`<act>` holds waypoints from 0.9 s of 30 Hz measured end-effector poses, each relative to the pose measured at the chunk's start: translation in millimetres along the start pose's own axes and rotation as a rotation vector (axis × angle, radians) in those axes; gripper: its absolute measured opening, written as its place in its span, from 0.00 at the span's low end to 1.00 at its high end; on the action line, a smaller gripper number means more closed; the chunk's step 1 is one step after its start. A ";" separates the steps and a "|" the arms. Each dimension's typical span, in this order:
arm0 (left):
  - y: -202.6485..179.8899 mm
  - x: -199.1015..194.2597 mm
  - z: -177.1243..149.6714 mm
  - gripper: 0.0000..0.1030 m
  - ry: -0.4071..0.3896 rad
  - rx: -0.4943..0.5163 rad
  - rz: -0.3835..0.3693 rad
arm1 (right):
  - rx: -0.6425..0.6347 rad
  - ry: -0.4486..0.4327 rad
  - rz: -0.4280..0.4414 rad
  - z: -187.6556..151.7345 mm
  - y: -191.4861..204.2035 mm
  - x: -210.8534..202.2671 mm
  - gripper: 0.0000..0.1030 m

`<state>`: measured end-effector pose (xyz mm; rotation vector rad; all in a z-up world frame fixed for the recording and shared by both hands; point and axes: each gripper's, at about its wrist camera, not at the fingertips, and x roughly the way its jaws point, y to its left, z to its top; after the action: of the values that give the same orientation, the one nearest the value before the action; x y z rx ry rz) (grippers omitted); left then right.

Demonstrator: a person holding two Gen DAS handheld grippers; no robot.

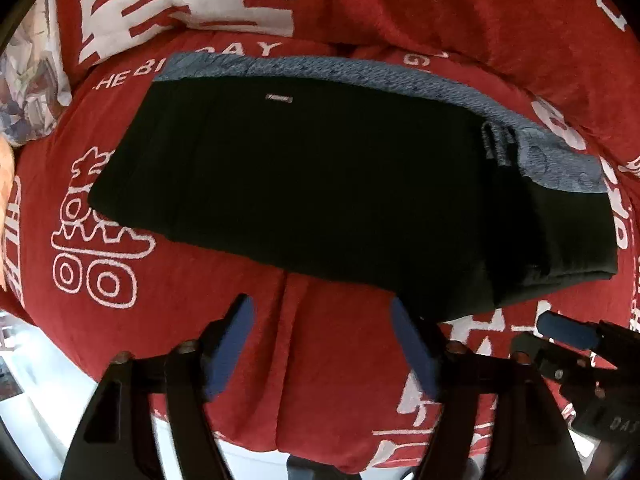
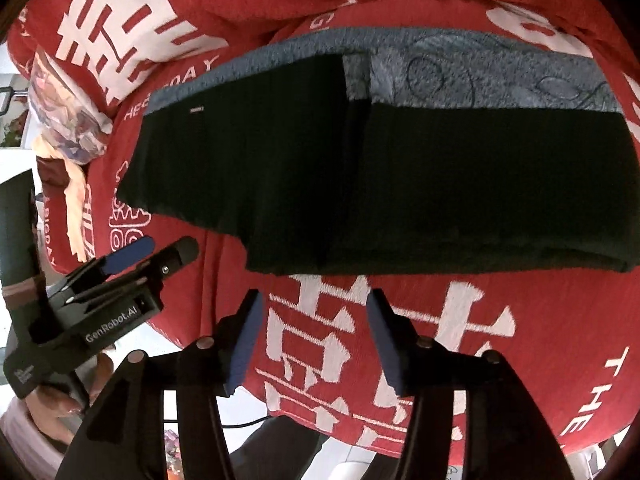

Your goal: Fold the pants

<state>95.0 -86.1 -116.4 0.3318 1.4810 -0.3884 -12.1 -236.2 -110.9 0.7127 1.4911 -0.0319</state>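
Note:
The black pants lie folded into a flat wedge on a red bedspread, with a grey-blue fleecy lining showing along their far edge. My left gripper hovers over bare bedspread just short of the pants' near edge, open, nothing between its blue pads. In the right wrist view the same pants and lining lie ahead. My right gripper is open over the bedspread, a little before the near hem. Each gripper shows in the other's view: right, left.
The red bedspread with white characters bunches into a ridge behind the pants. A floral cloth lies at the far left. The bed's near edge drops to a pale floor. A hand holds the left gripper.

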 end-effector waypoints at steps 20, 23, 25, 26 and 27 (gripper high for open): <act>39.8 6.2 -13.7 0.90 0.027 -0.080 0.013 | -0.132 0.037 -0.051 0.7 47.4 21.8 1.00; 51.5 8.6 -17.0 0.90 0.031 -0.102 0.005 | -0.148 0.050 -0.070 -1.6 53.9 27.0 1.00; 59.2 11.5 -19.0 0.90 0.041 -0.113 -0.005 | -0.144 0.060 -0.078 -2.9 56.0 31.0 1.00; 62.4 12.7 -20.7 0.90 0.045 -0.115 -0.012 | -0.141 0.066 -0.079 -3.5 57.1 32.9 1.00; 66.2 14.0 -21.6 0.90 0.050 -0.117 -0.024 | -0.140 0.069 -0.084 -3.8 58.4 34.6 1.00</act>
<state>106.0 -17.9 -133.3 0.2316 1.5505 -0.3126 14.4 -174.0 -118.1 0.5432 1.5721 0.0332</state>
